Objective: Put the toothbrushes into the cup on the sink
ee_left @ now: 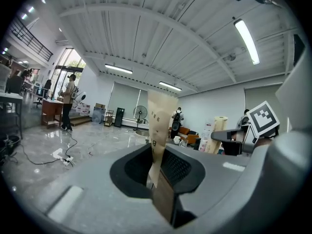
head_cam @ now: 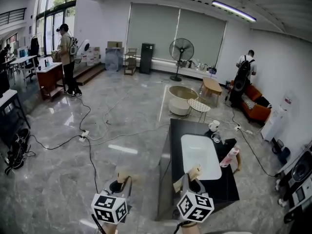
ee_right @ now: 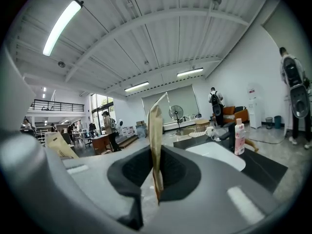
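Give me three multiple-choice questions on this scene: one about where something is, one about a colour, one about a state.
1. Where is the pink bottle?
A) right of the basin, seen from the head view
B) inside the basin
C) on the floor

2. What colour is the basin?
A) black
B) white
C) pink

3. What are the fingers of the right gripper doing?
A) spread, empty
B) closed on a paper packet
C) closed on a fan

Answers: A, it stands on the counter by the basin's right edge; B, it shows white against the dark counter; B, the tan packet sticks up from between them.
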The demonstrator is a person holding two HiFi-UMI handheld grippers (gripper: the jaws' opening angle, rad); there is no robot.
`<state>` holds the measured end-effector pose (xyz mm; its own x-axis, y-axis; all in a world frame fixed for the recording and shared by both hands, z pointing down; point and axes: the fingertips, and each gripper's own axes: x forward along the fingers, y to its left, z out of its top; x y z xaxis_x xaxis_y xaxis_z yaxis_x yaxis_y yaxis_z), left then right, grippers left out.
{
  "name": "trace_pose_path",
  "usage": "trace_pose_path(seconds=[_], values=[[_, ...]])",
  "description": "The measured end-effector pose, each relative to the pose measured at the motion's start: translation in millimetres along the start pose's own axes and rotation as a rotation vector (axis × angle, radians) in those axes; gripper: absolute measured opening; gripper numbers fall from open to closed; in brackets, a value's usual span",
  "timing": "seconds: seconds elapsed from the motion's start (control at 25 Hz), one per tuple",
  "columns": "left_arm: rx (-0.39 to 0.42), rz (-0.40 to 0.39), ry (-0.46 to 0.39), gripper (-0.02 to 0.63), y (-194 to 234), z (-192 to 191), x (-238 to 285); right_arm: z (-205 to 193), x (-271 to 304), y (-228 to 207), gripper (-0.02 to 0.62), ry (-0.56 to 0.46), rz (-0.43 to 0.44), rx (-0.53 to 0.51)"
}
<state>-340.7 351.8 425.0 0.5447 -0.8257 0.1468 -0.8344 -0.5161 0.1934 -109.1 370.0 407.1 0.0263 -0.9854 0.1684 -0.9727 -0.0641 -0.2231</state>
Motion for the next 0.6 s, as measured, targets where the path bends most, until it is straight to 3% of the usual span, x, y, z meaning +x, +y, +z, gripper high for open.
trace_pose_path(seconds=[0.6], values=[[-0.045, 0.054, -0.016, 0.043, 70.8, 9.2, 57.5, 11.5, 96.6, 6.5, 0.031, -0.003, -0.020, -0.020]])
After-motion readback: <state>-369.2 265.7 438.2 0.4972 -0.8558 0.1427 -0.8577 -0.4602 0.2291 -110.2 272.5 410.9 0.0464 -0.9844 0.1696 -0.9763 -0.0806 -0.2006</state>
